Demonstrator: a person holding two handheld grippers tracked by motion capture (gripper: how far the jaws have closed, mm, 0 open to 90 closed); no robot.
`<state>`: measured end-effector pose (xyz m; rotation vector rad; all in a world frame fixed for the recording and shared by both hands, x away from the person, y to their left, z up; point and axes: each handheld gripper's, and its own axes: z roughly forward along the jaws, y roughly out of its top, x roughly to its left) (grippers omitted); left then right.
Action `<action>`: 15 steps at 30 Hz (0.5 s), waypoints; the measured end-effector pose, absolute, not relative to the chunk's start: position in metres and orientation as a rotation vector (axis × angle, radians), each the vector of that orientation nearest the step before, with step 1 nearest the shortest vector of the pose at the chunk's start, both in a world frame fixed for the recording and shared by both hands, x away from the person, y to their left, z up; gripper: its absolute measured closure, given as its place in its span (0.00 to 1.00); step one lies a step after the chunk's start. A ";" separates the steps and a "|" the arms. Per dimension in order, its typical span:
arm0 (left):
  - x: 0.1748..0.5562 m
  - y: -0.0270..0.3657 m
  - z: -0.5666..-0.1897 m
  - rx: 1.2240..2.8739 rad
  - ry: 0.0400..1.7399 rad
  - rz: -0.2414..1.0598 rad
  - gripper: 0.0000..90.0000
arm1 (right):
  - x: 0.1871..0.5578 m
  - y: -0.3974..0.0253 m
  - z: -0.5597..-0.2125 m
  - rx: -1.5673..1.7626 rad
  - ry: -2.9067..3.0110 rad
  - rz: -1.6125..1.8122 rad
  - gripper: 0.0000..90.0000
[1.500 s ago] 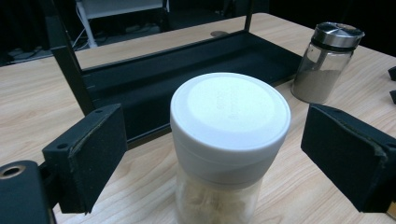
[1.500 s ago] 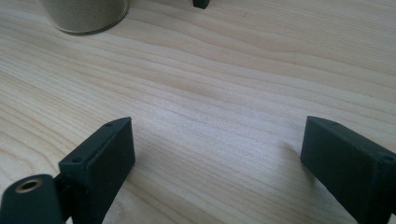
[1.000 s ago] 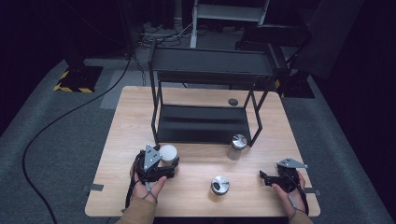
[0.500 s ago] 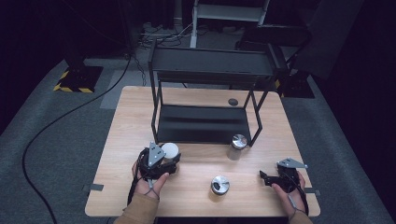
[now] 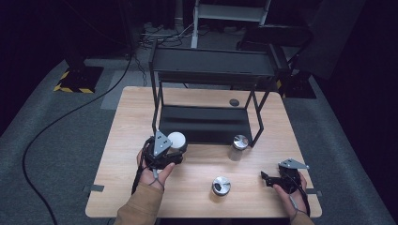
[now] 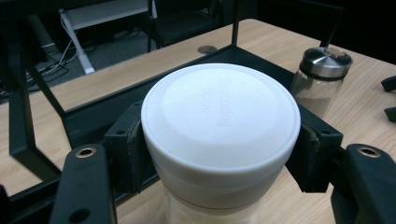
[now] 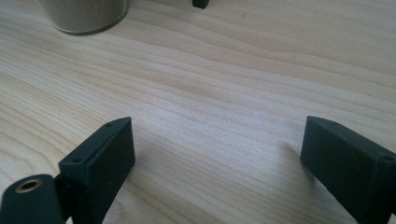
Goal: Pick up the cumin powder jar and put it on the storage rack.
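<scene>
Now left gripper [image 6: 219, 158] tight round white-lidded jar [image 6: 220, 126], right gripper [image 7: 215, 163] agape.

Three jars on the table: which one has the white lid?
The white-lidded jar clamped in the left gripper; the other two jars wear silver metal lids.

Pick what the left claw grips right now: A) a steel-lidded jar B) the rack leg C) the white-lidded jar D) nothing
C: in the left gripper view both pads press the sides of the white-lidded jar; the steel-lidded jar stands apart beyond it.
</scene>
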<state>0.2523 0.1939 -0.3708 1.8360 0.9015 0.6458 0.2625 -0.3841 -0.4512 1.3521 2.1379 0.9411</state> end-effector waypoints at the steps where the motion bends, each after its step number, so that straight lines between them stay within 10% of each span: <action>1: 0.254 0.193 -0.369 1.838 0.899 0.646 0.37 | 0.263 -0.384 -0.451 1.353 2.137 0.942 0.11; 15: 0.277 0.189 -0.354 1.839 0.894 0.656 0.37 | 0.263 -0.384 -0.451 1.352 2.138 0.941 0.11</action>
